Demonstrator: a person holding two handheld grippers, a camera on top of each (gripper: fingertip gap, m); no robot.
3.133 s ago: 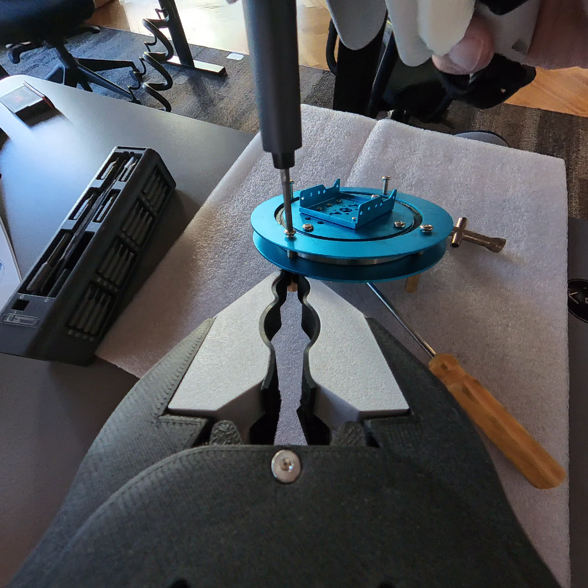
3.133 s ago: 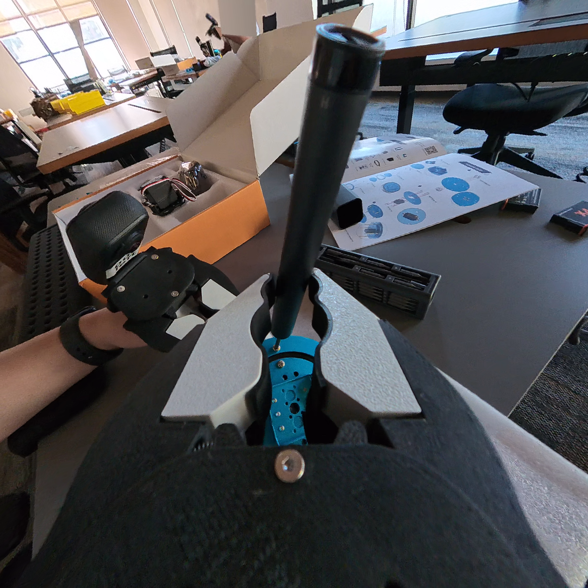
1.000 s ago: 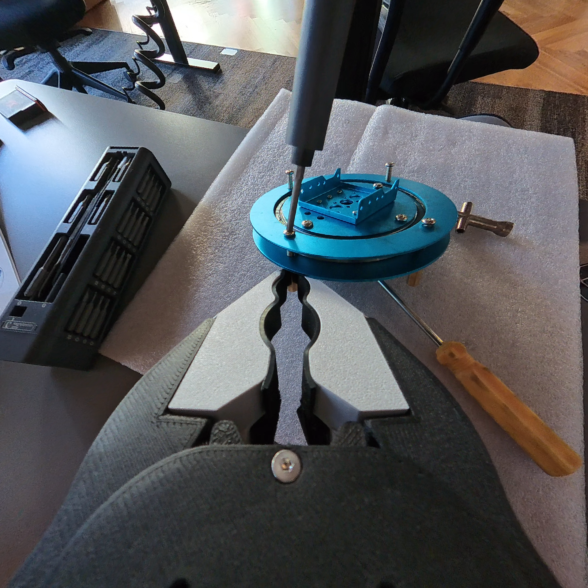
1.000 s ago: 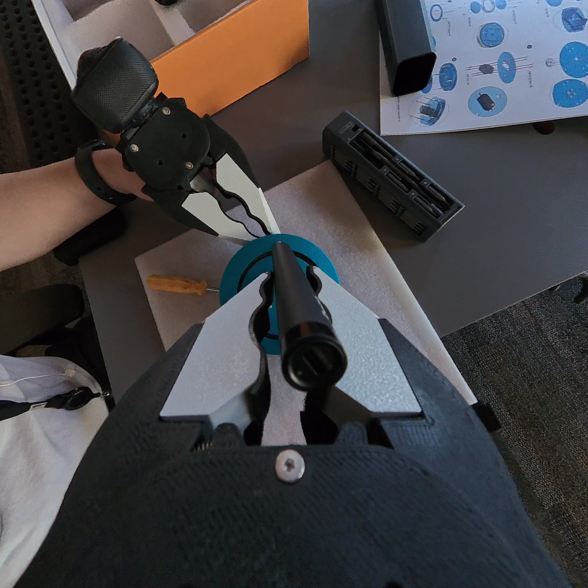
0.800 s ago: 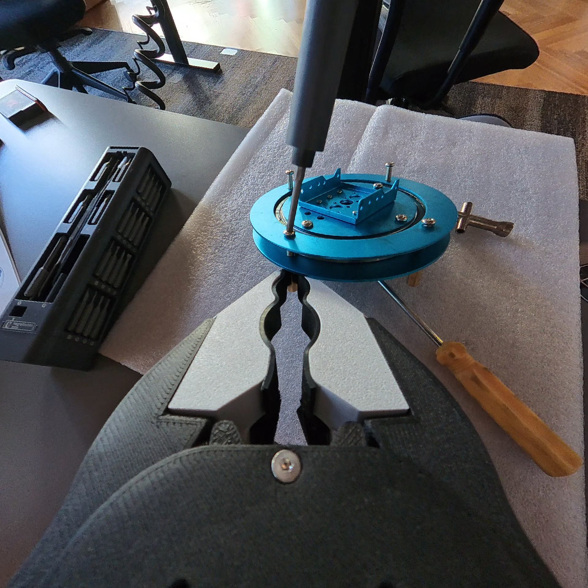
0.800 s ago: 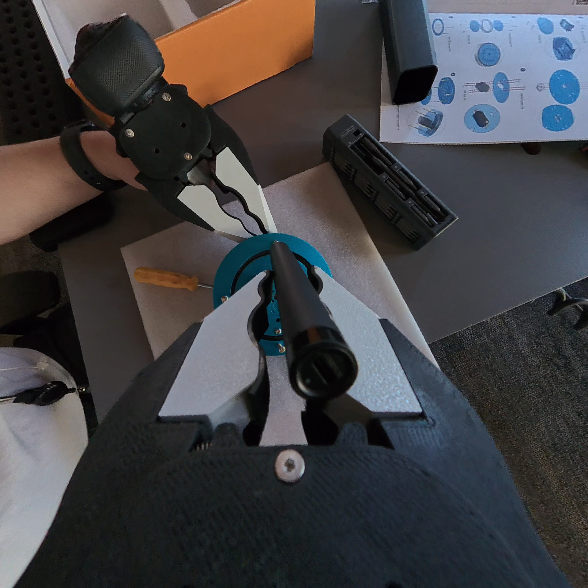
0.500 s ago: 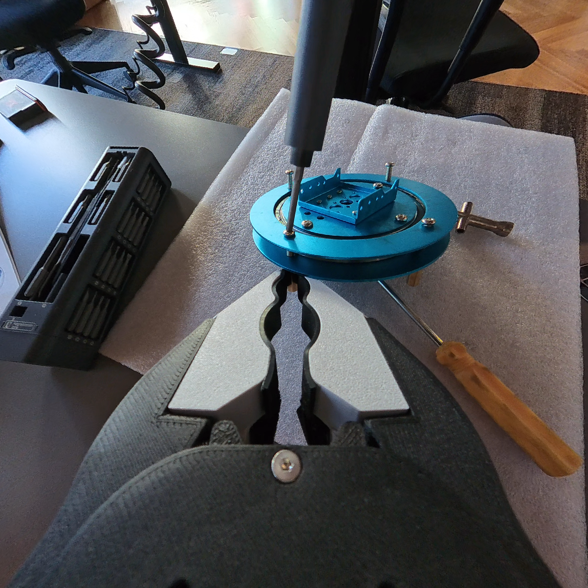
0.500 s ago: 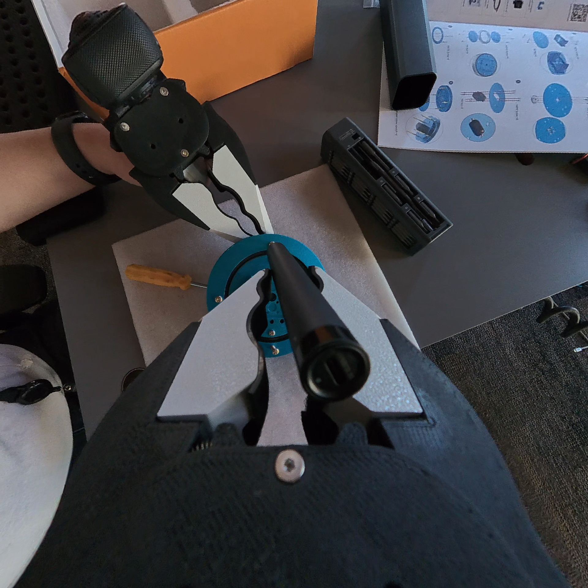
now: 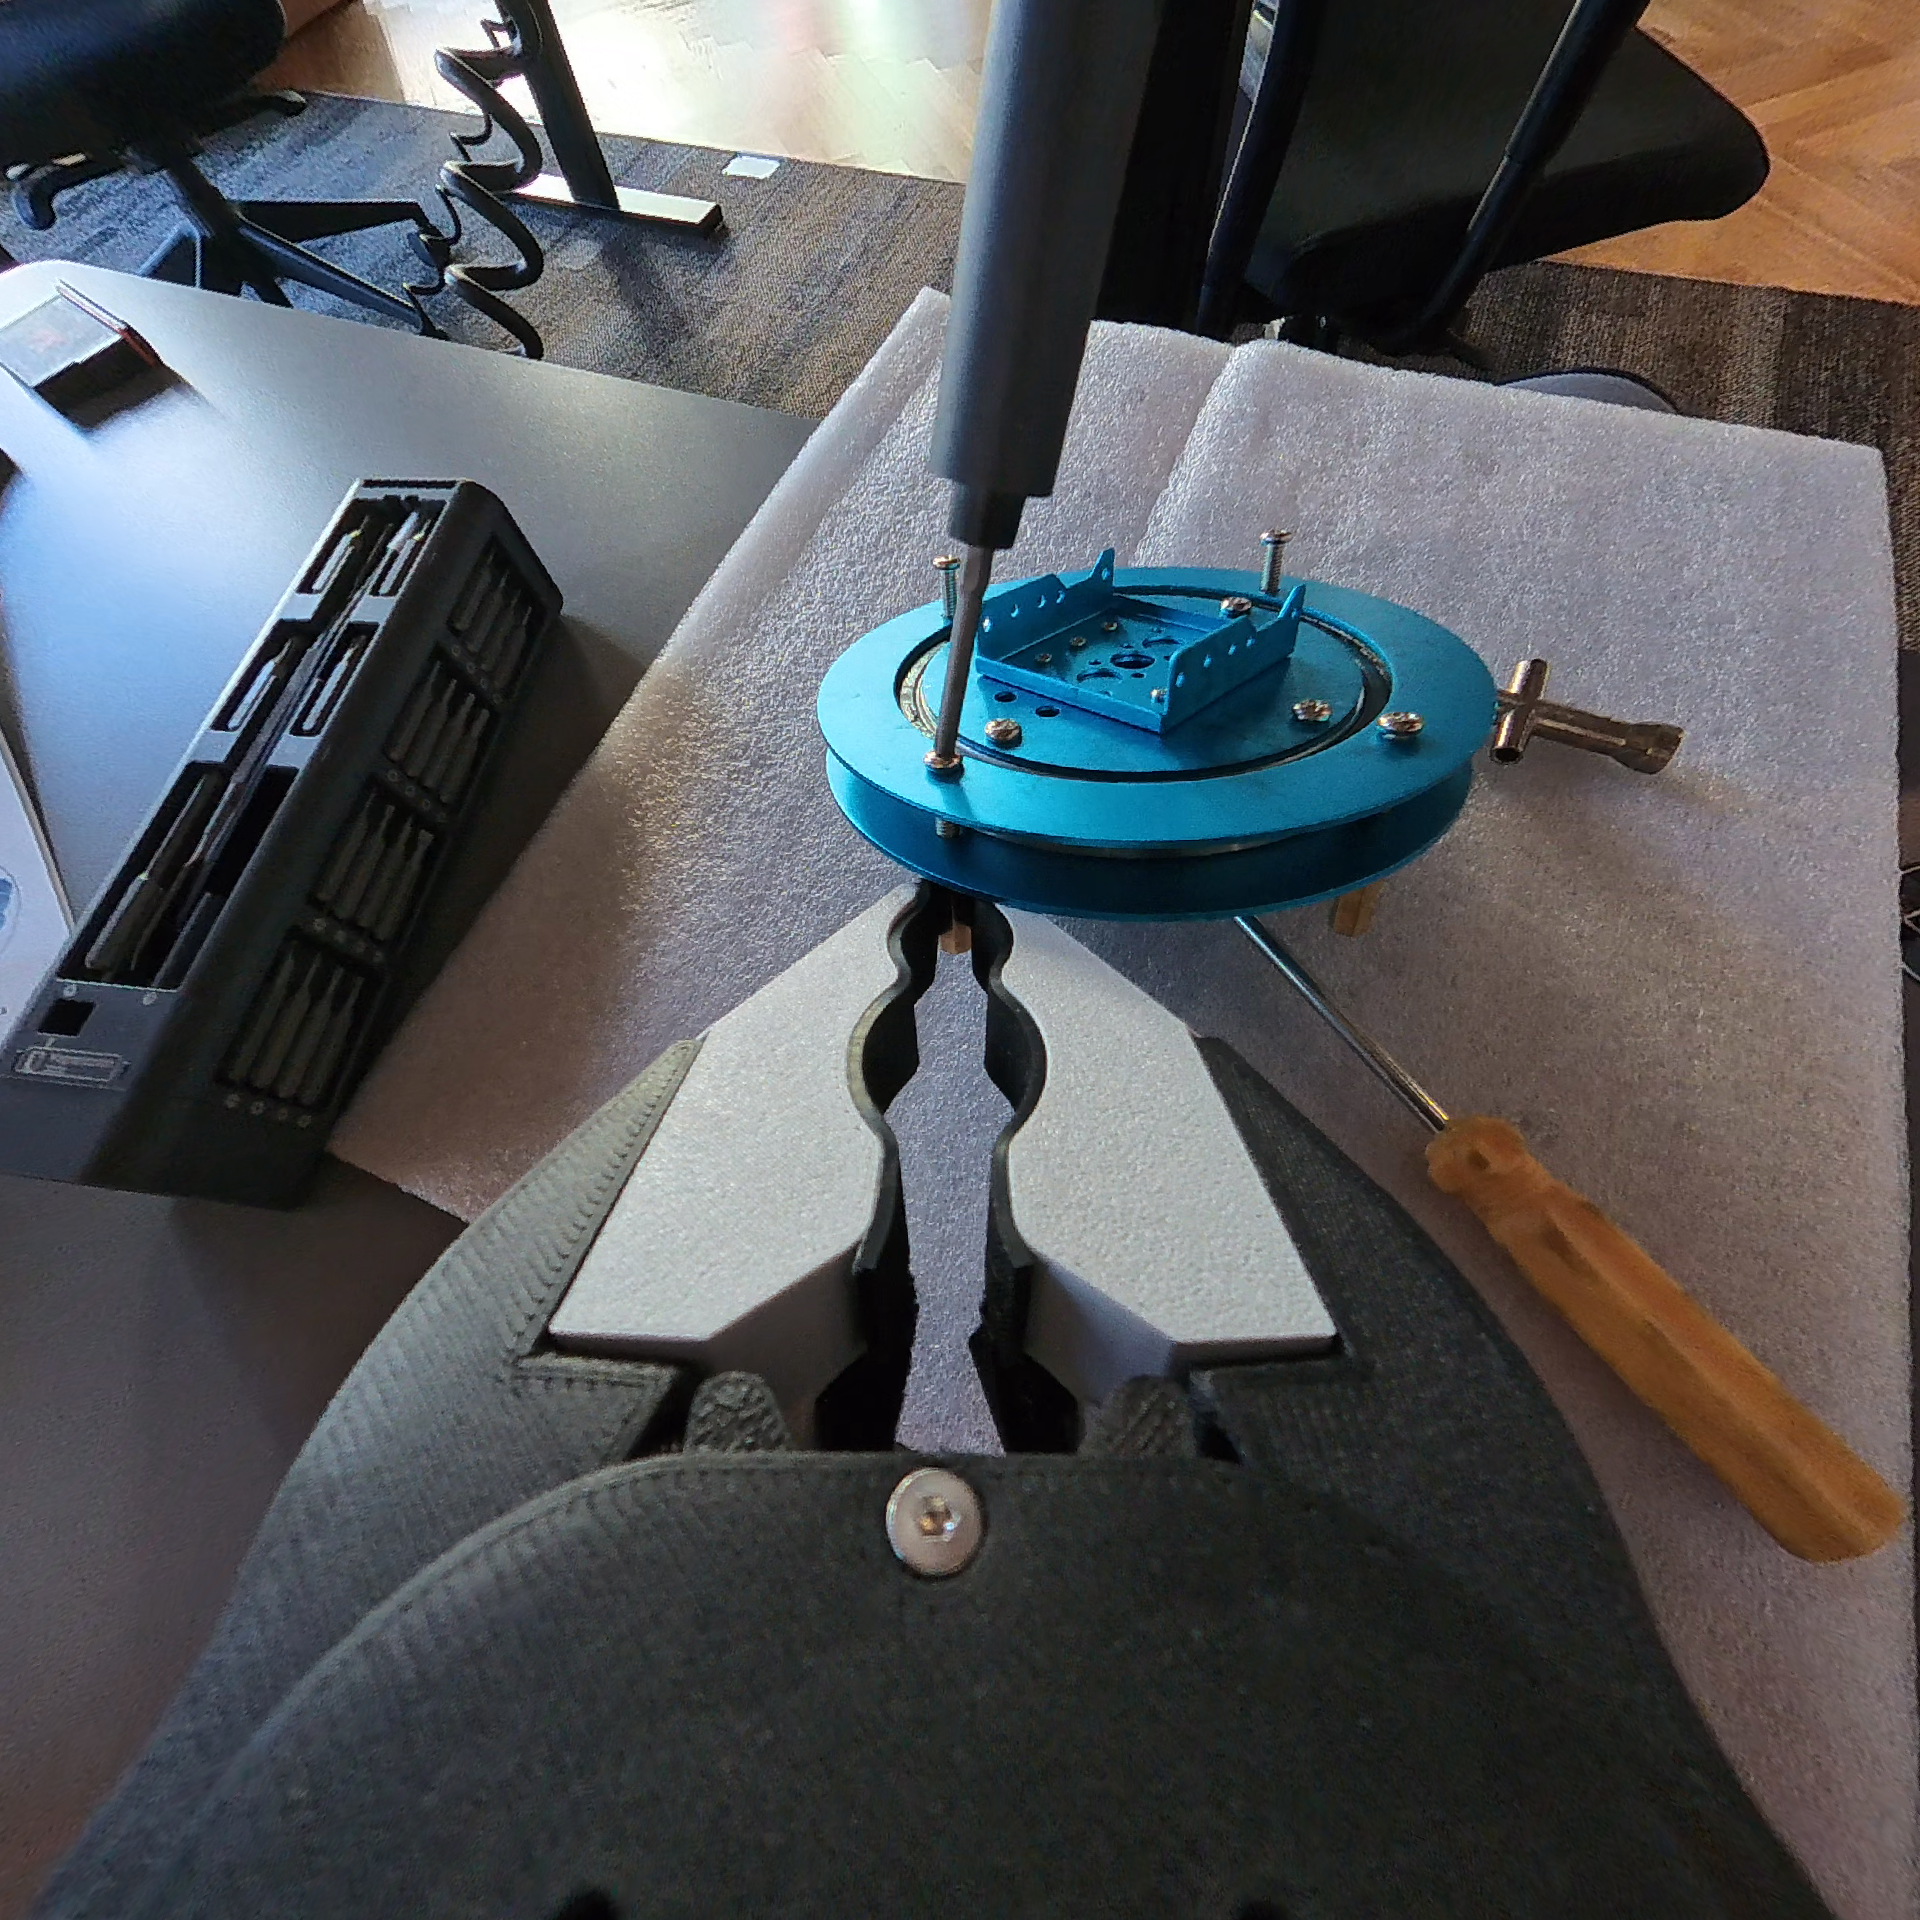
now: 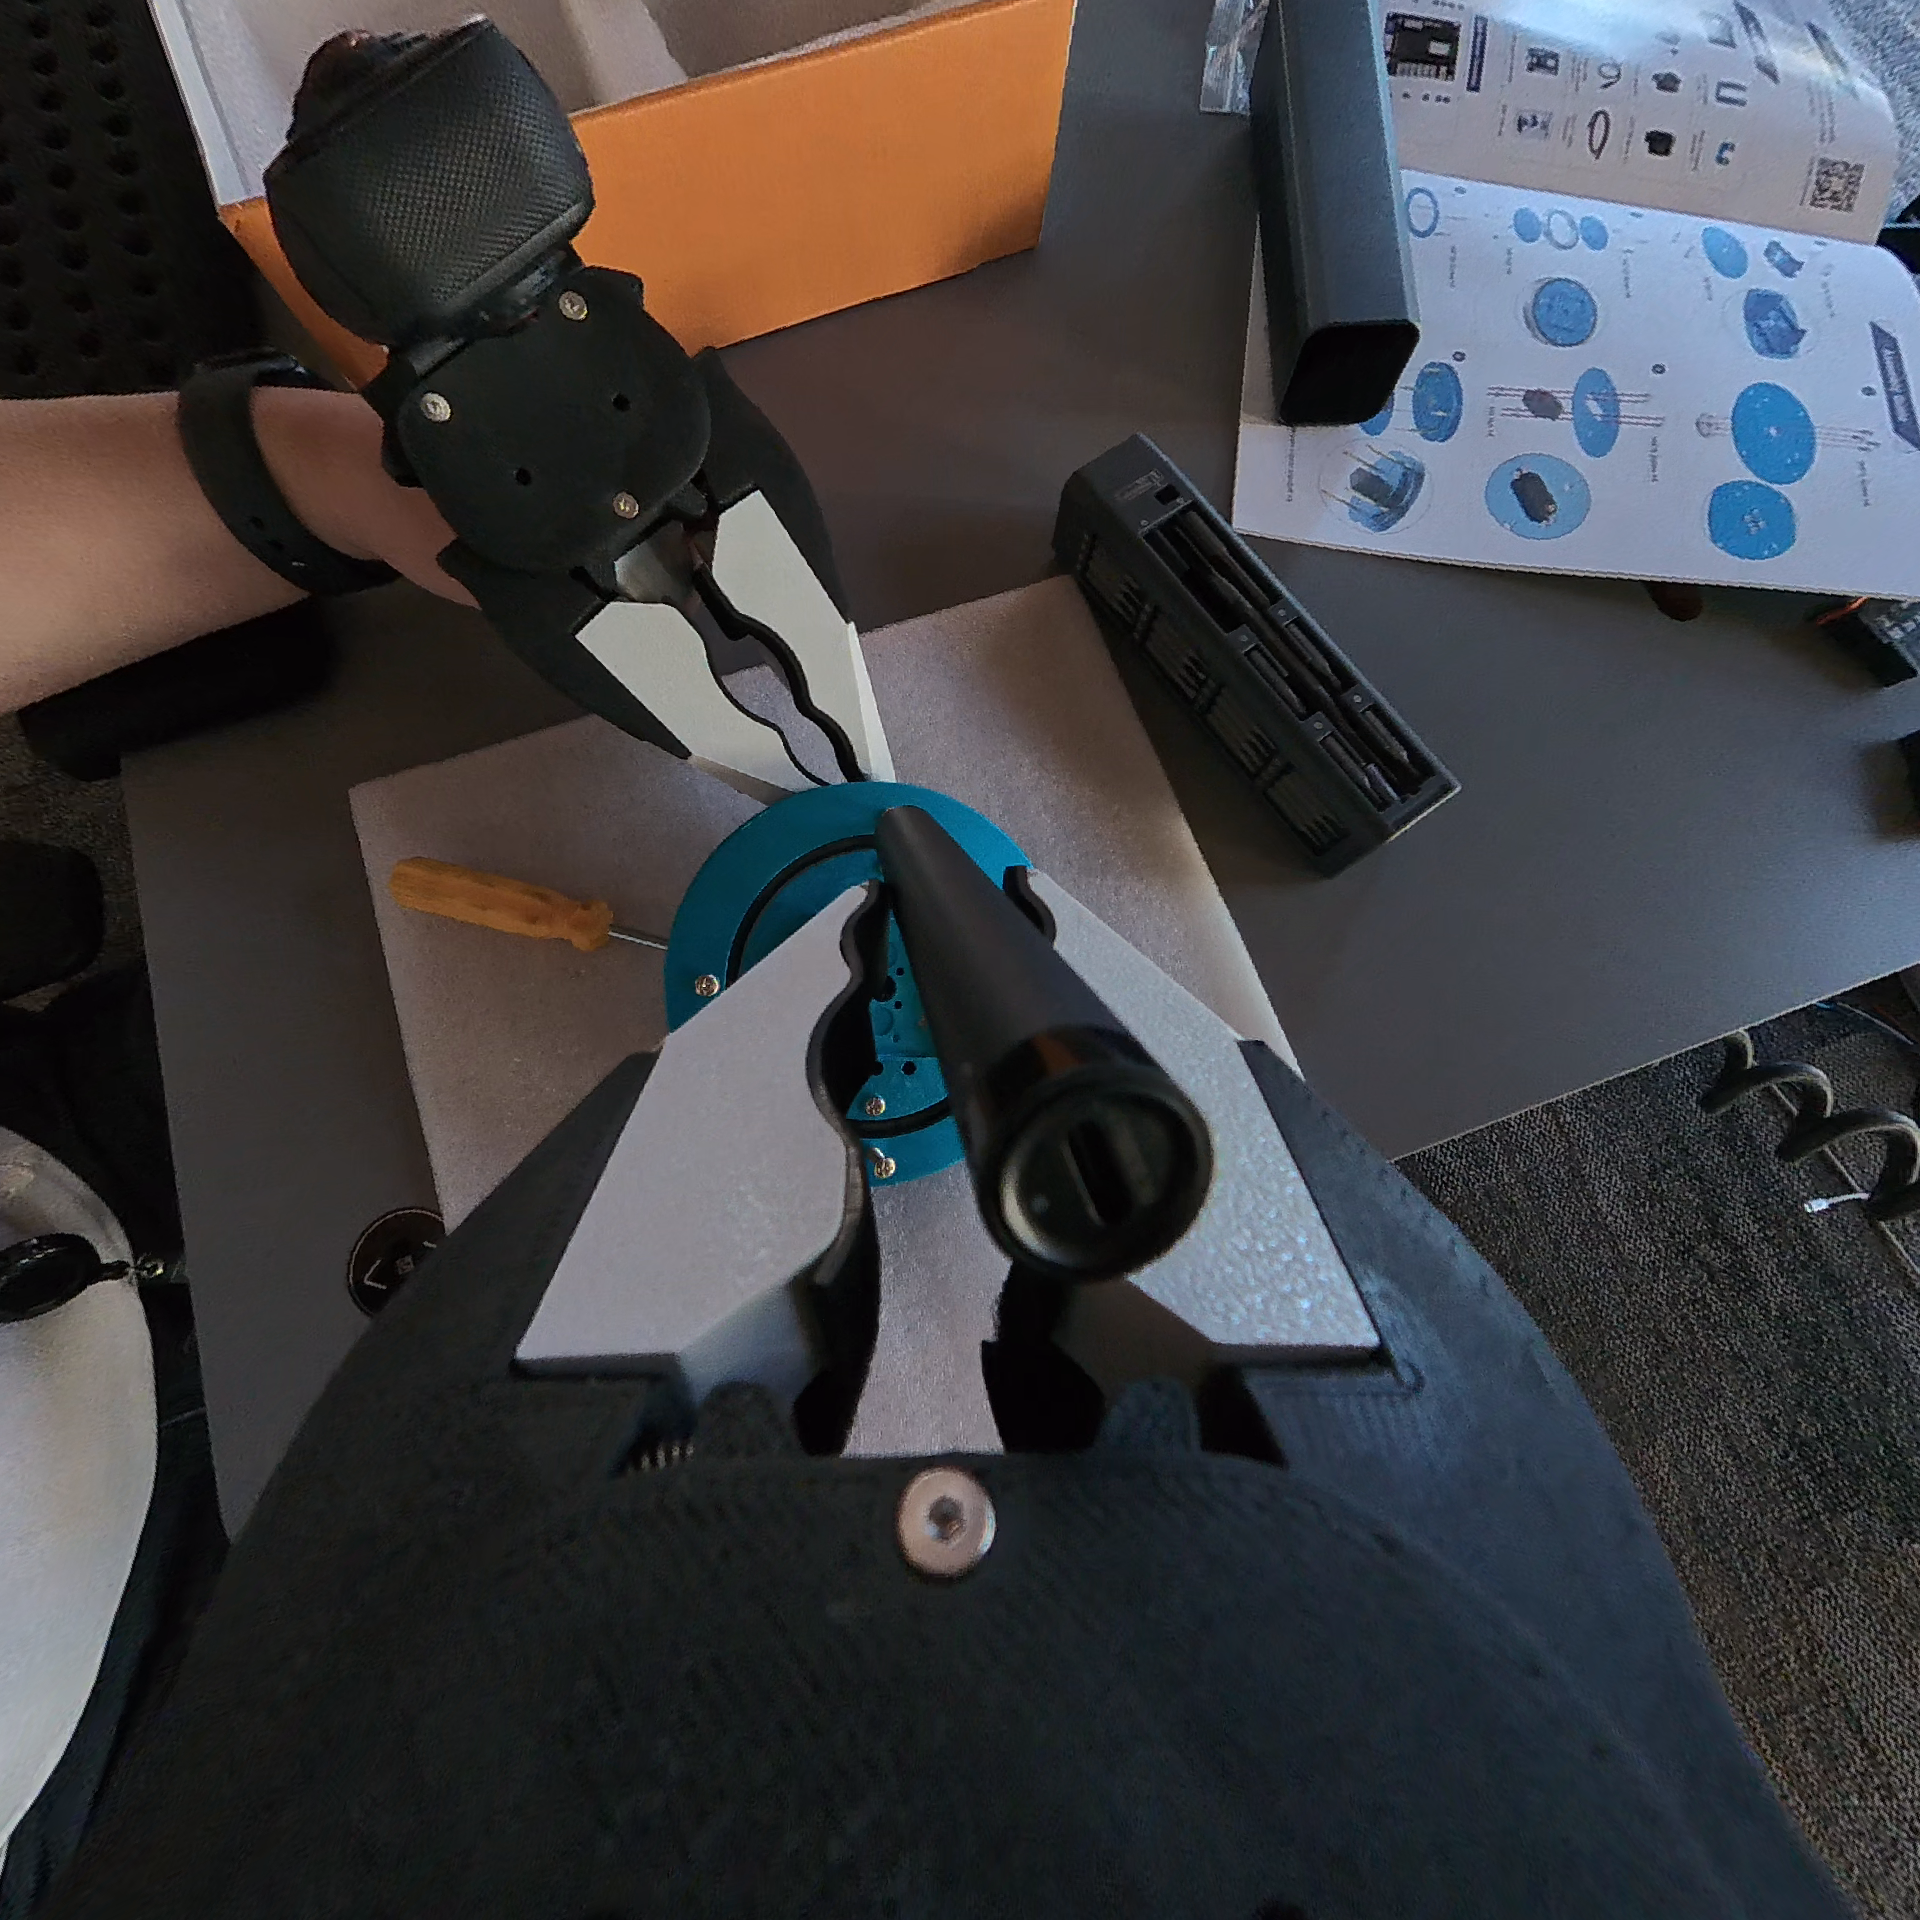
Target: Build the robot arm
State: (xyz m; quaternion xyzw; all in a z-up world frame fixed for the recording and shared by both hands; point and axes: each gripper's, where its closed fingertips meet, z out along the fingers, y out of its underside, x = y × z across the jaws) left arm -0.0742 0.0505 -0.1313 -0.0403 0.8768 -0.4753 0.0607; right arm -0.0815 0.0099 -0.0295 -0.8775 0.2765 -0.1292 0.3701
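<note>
A blue metal disc assembly with a blue bracket on top stands on short brass legs on a white foam mat. My left gripper is shut on a brass leg under the disc's near edge. My right gripper is shut on a dark grey electric screwdriver. The screwdriver shows in the left wrist view too, with its bit on a screw in the disc's near left rim. The left gripper also shows at the far edge of the disc.
An orange-handled screwdriver lies on the foam to the right, and a metal T-wrench lies beyond the disc. A black bit case sits left of the foam. An orange box, an instruction sheet and a black tube lie farther off. The left gripper's tips are roughly 11 centimetres from the right gripper's. About 12 centimetres separates my left fingertips from the black bit case. Seen from the right wrist view as well.
My right gripper has swung up to look down on the table, still shut on the screwdriver, whose bit stays on the same screw. The left gripper has not moved.
</note>
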